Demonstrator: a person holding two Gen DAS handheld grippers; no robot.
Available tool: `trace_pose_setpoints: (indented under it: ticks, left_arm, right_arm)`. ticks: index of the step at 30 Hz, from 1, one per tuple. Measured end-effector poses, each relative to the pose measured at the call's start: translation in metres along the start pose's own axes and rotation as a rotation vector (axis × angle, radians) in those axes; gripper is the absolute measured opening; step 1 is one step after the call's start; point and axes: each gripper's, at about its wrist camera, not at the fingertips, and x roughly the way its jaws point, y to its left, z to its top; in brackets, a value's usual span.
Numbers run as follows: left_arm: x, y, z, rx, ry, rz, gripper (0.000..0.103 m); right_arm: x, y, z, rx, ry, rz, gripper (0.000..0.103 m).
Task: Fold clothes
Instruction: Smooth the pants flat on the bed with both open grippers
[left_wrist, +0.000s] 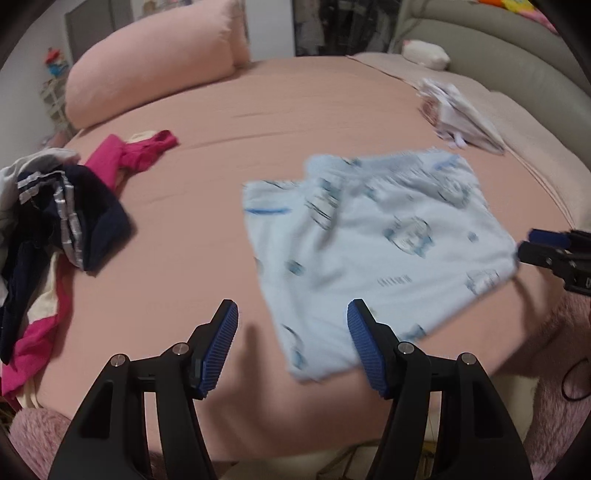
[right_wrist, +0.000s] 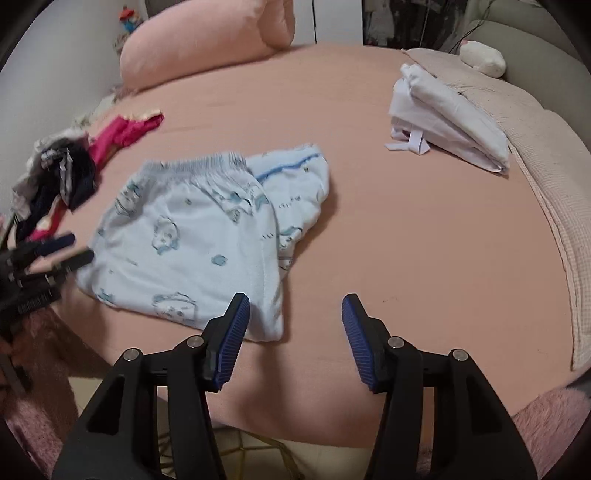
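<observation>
Hovering with jaws wide and empty, the left gripper (left_wrist: 291, 328) and right gripper (right_wrist: 295, 321) flank the light-blue printed shorts (right_wrist: 192, 236), lying doubled over on the pink bed (right_wrist: 406, 240). Probably mid-fold: another fold needs both near corners pinched together.

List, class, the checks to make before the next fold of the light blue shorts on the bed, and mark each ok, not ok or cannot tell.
1. Left gripper open and holding nothing: ok.
2. Right gripper open and holding nothing: ok.
3. Light blue shorts lying flat on the bed: not ok, the far side is bunched.
4. Shorts apart from the folded white pile: ok.
5. Shorts apart from the heap of unfolded clothes: ok.
6. Shorts already folded in half: cannot tell.
</observation>
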Motion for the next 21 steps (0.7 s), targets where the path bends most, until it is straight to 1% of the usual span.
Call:
trace_pose_setpoints:
  ticks: [1, 2, 3, 5, 8, 10, 11, 12, 13, 15, 16, 17, 19, 20, 21]
  left_arm:
    - [0.004, -0.003, -0.003, 0.02, 0.021, 0.016, 0.065]
    - [0.011, -0.005, -0.006, 0.041, 0.05, 0.044, 0.065]
    - [0.015, -0.003, -0.007, 0.045, 0.068, 0.056, 0.065]
    - [0.017, 0.006, -0.007, 0.015, 0.077, 0.036, 0.068]
    - [0.017, 0.017, -0.009, 0.003, 0.09, 0.055, 0.068]
    - [0.017, 0.023, -0.011, -0.003, 0.096, 0.068, 0.068]
    - [0.018, 0.025, -0.011, -0.009, 0.099, 0.07, 0.068]
    - [0.018, 0.028, -0.011, -0.015, 0.102, 0.072, 0.068]
    - [0.017, 0.031, -0.01, -0.022, 0.1, 0.072, 0.068]
    - [0.009, 0.034, -0.009, -0.041, 0.068, 0.064, 0.068]
    - [0.003, 0.035, -0.008, -0.045, 0.04, 0.062, 0.068]
    - [-0.004, 0.035, -0.007, -0.053, 0.01, 0.054, 0.068]
    - [-0.015, 0.037, -0.006, -0.08, -0.034, -0.011, 0.068]
    - [-0.016, 0.037, -0.005, -0.091, -0.038, -0.037, 0.068]
    - [-0.013, 0.037, -0.005, -0.097, -0.033, -0.051, 0.068]
  right_arm:
    - [0.009, 0.012, 0.005, -0.005, 0.024, 0.024, 0.053]
    - [0.015, 0.018, 0.005, -0.018, 0.036, 0.014, 0.053]
    - [0.02, 0.022, 0.004, -0.035, 0.043, -0.006, 0.053]
    - [0.029, 0.031, 0.003, -0.067, 0.057, -0.045, 0.053]
    - [0.043, 0.044, 0.0, -0.116, 0.079, -0.104, 0.053]
    - [0.044, 0.036, -0.003, -0.097, 0.087, -0.131, 0.053]
    - [0.043, 0.028, -0.004, -0.067, 0.088, -0.153, 0.051]
    - [0.042, 0.02, -0.005, -0.031, 0.088, -0.176, 0.046]
    - [0.038, 0.013, -0.005, 0.003, 0.081, -0.167, 0.044]
    - [0.031, 0.0, -0.005, 0.072, 0.063, -0.129, 0.043]
    - [0.028, -0.007, -0.005, 0.107, 0.053, -0.11, 0.043]
    - [0.023, -0.008, -0.007, 0.114, 0.042, -0.074, 0.045]
    - [0.02, 0.005, -0.007, 0.076, 0.026, 0.012, 0.045]
    - [0.022, 0.013, -0.01, 0.049, 0.026, 0.021, 0.045]
    - [0.026, 0.021, -0.012, 0.016, 0.033, 0.01, 0.045]
